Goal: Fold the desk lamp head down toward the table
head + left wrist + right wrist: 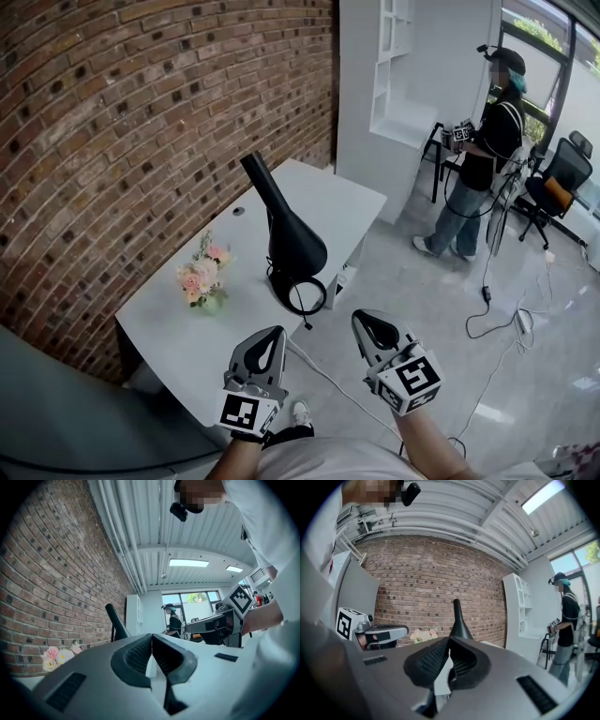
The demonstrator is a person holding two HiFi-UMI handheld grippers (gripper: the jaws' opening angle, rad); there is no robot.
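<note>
A black desk lamp [292, 242] stands on the white table [178, 333], its cone-shaped head rising up and to the left over a ring base [304, 296]. Both grippers hover in front of the table's near corner, apart from the lamp. My left gripper [265, 343] has its jaws pressed together with nothing between them. My right gripper [374, 328] is shut and empty too. In the left gripper view the lamp [116, 623] pokes up behind the closed jaws of the left gripper [151, 637]. The right gripper [449, 642] points at the lamp [459, 619].
A small vase of flowers [203, 277] sits on the table left of the lamp. A brick wall [112, 131] runs behind the table. A person [480, 159] stands at the back right near an office chair [559, 178]. Cables [487, 311] trail over the floor.
</note>
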